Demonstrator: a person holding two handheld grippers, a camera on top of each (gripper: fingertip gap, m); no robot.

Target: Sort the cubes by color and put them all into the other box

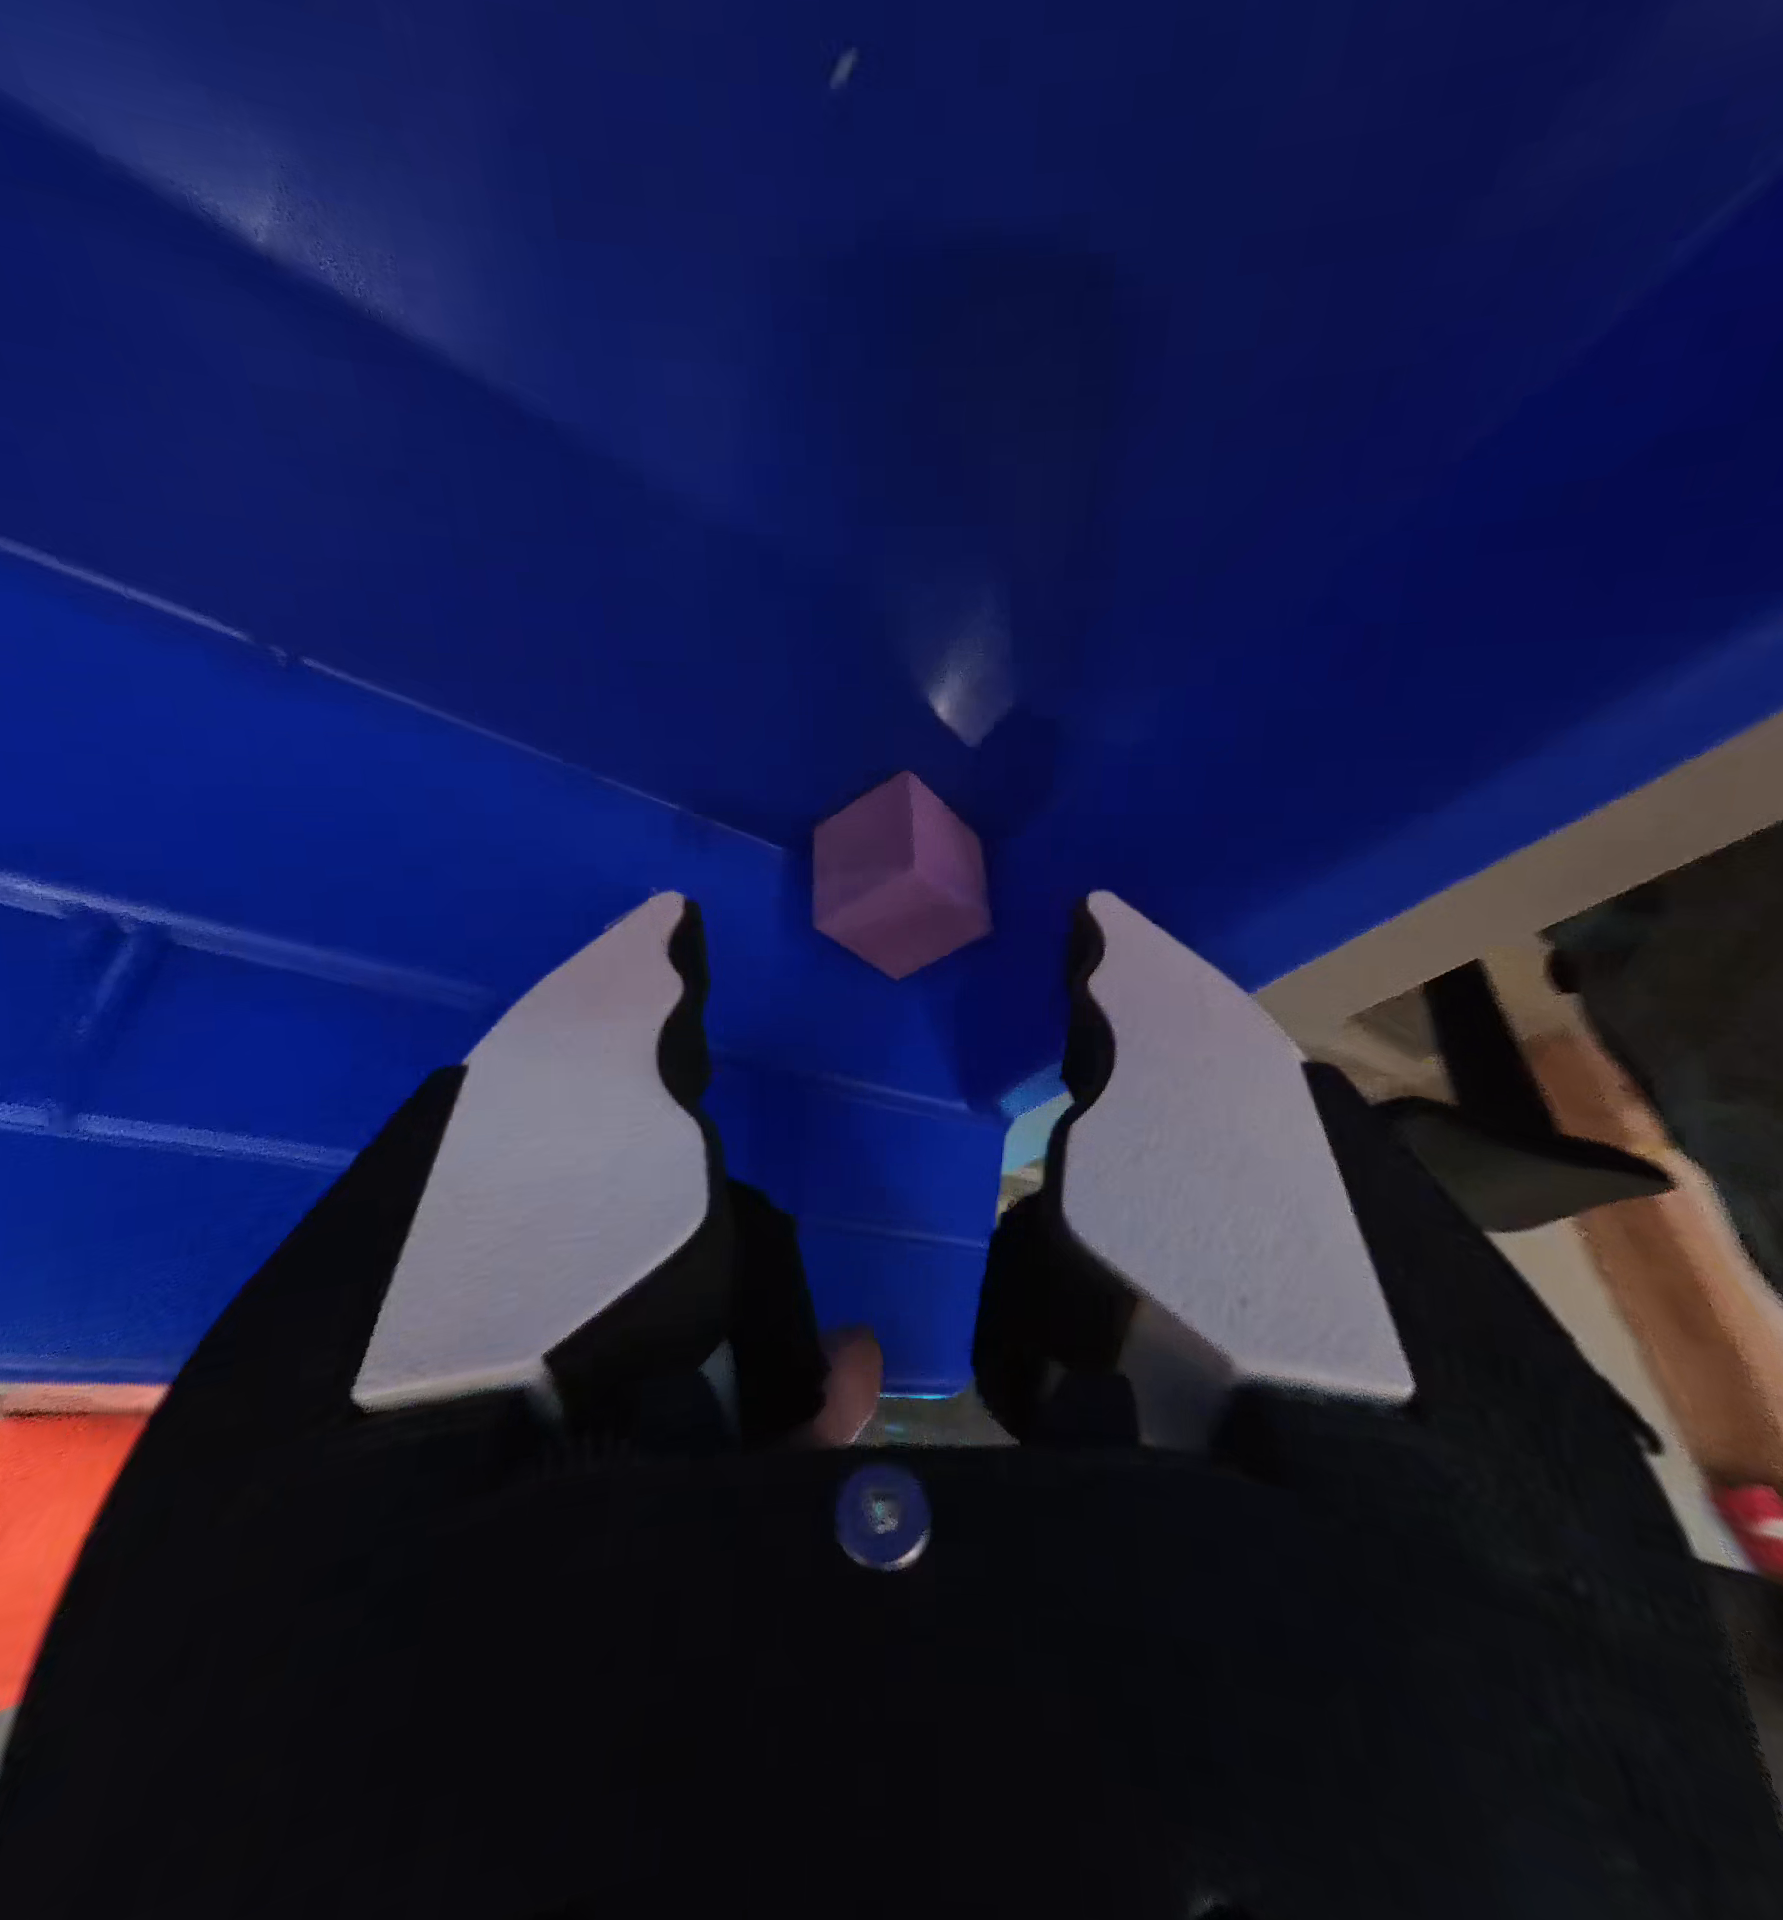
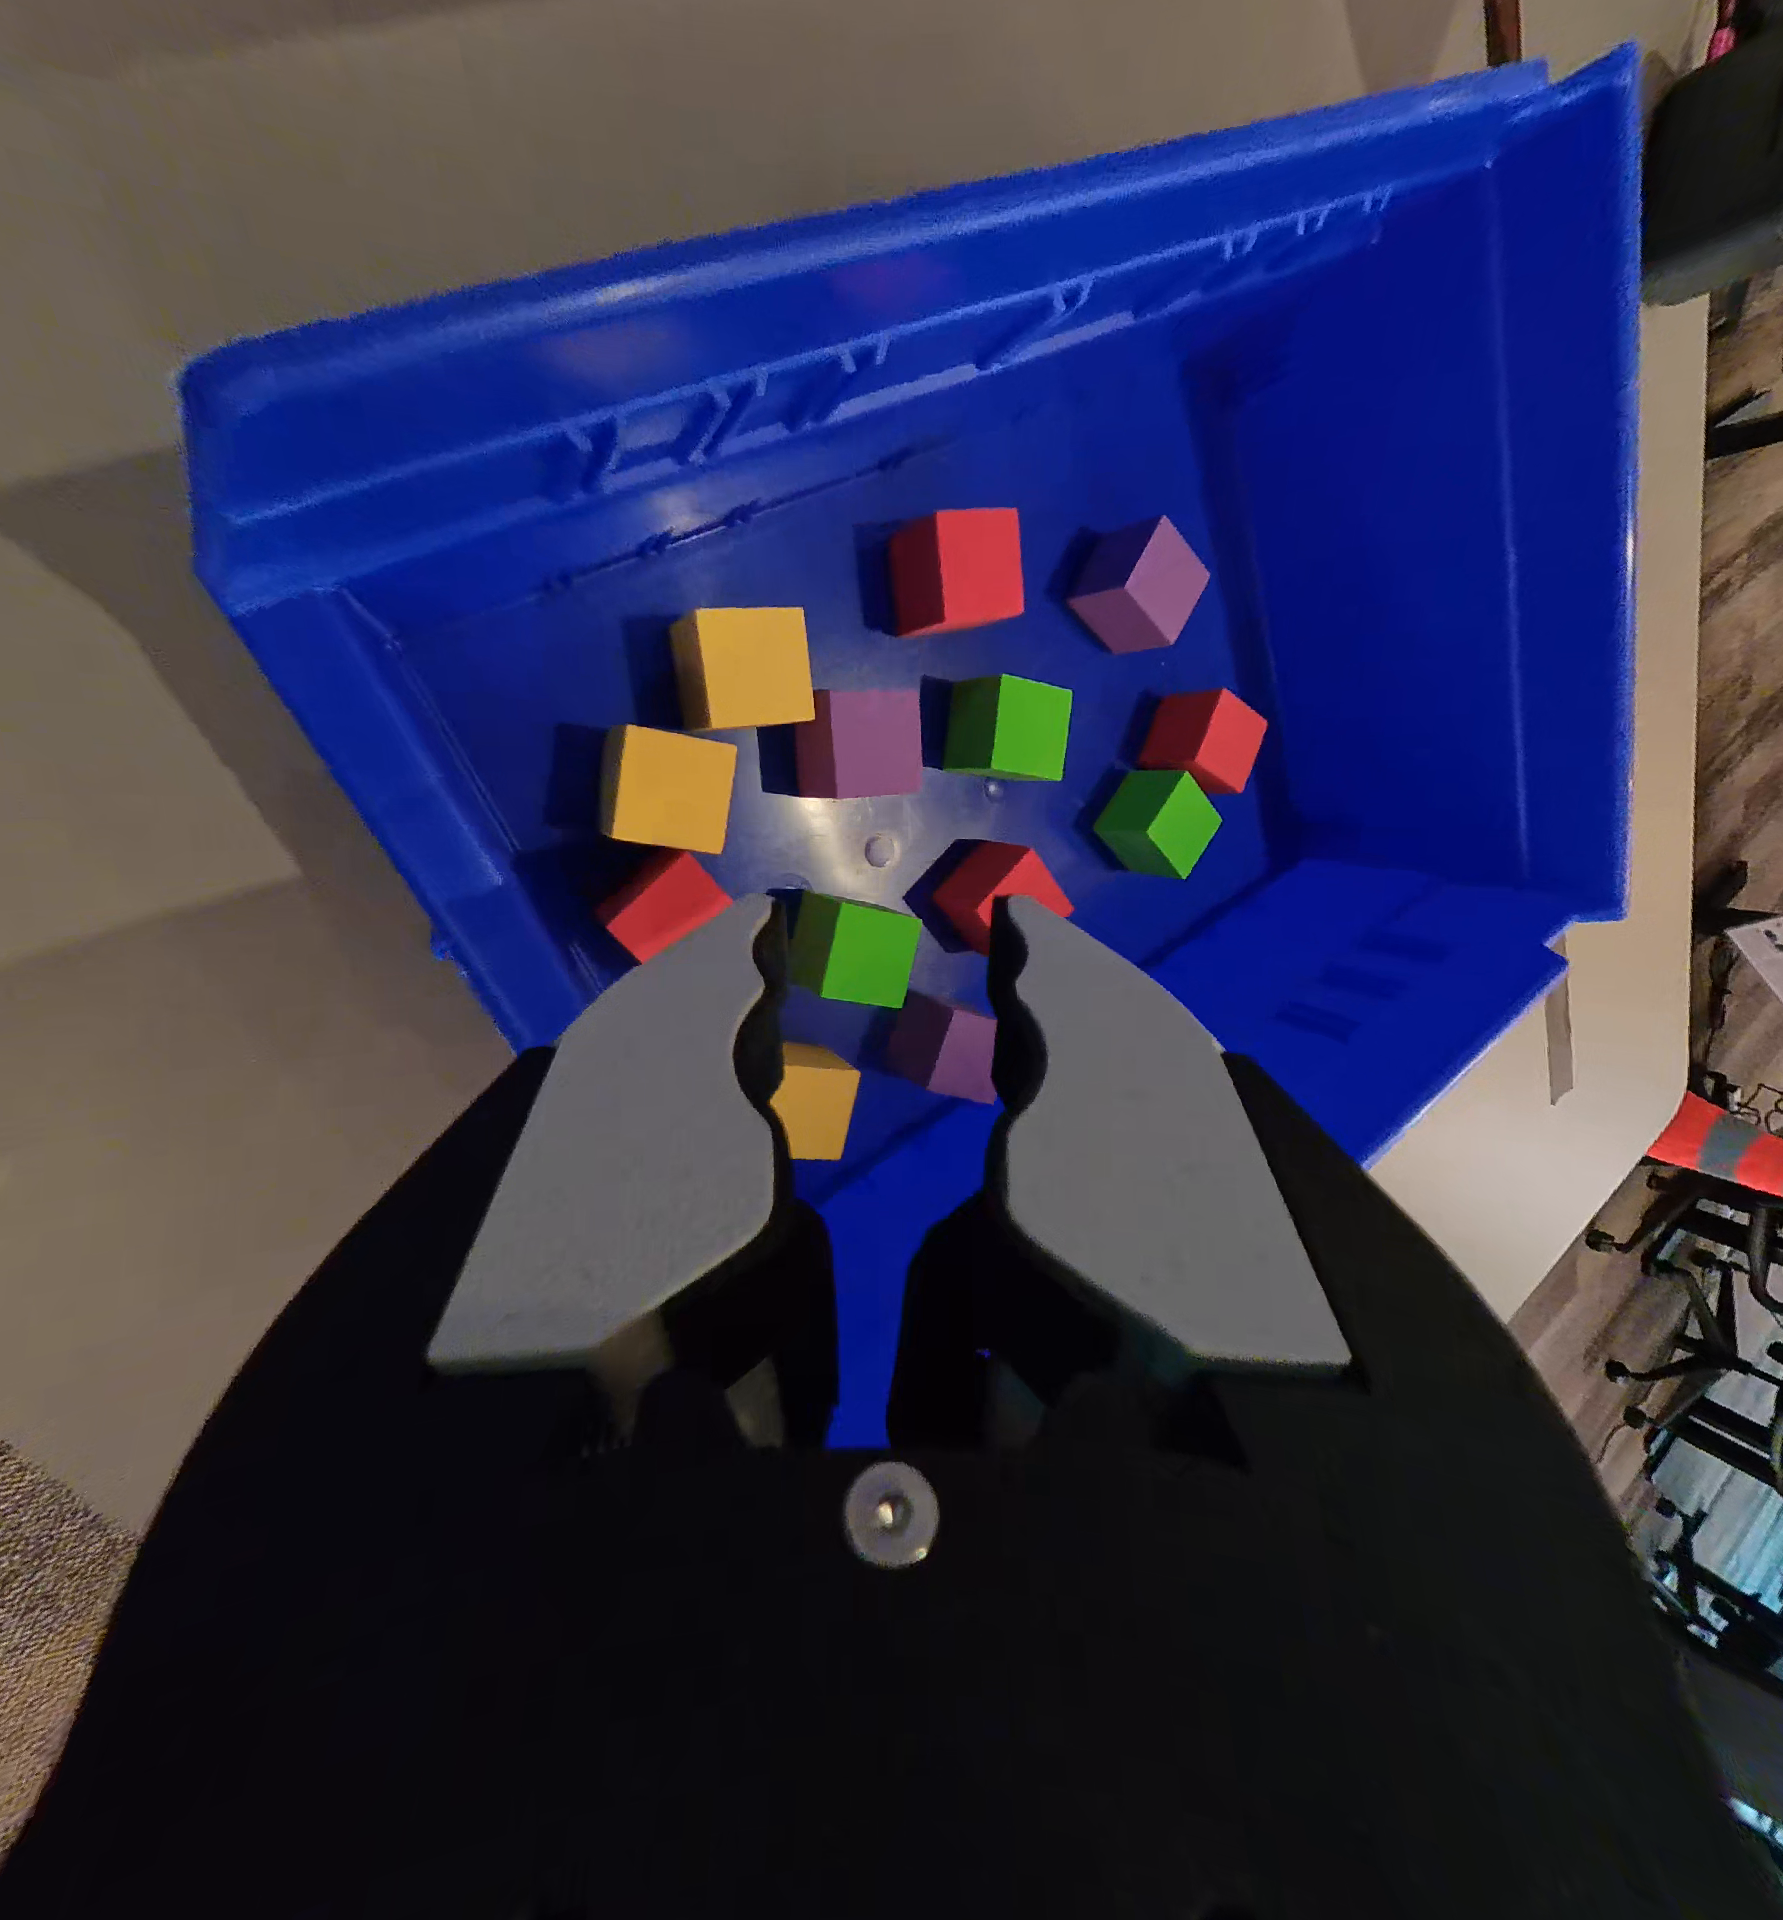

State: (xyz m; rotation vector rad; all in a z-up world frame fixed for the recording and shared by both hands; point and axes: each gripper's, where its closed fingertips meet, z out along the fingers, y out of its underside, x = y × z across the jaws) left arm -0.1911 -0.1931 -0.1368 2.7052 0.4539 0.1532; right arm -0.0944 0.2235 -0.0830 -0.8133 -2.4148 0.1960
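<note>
My left gripper (image 1: pixel 882 920) is open and empty, hovering just before a lone purple cube (image 1: pixel 899 875) that lies in the corner of a blue bin (image 1: pixel 451 727). My right gripper (image 2: pixel 885 920) is open and empty above another blue bin (image 2: pixel 1386 623) holding several cubes. A green cube (image 2: pixel 854 951) lies right between its fingertips below. A red cube (image 2: pixel 996 888) is by the right finger and another red cube (image 2: pixel 658 904) by the left finger. A yellow cube (image 2: pixel 814 1099) and a purple cube (image 2: pixel 949 1044) show between the fingers lower down.
More yellow (image 2: pixel 741 665), purple (image 2: pixel 1136 584), green (image 2: pixel 1157 823) and red (image 2: pixel 954 569) cubes lie farther in the bin. The bins stand on a white table (image 2: pixel 139 727). Chairs (image 2: pixel 1749 1299) and wood floor lie to the right. A person's arm (image 1: pixel 1676 1299) shows at the right of the left wrist view.
</note>
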